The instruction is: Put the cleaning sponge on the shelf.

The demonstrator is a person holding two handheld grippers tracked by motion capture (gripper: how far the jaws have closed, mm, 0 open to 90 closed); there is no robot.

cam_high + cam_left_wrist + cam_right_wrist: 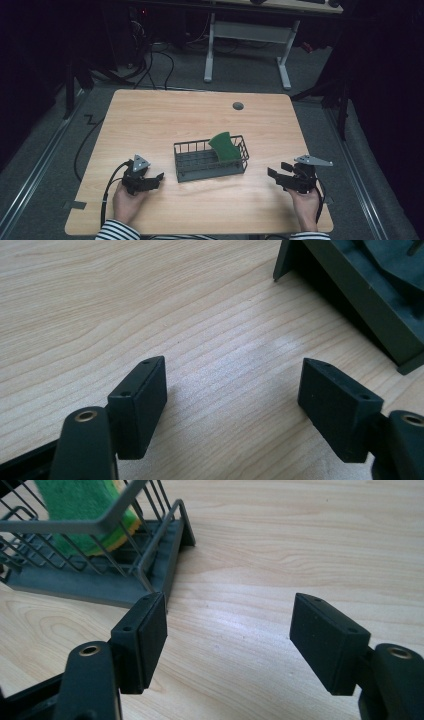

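A grey wire basket (210, 161) sits at the middle of the wooden bench (165, 115) with a green sponge (224, 146) leaning in its right end, while the left gripper (151, 181) lower left and the right gripper (278, 176) lower right both rest with fingers apart, holding nothing

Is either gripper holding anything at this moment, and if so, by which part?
Nothing is held. The left gripper and right gripper both stand open over bare table, apart from the wire basket with the green sponge in it.
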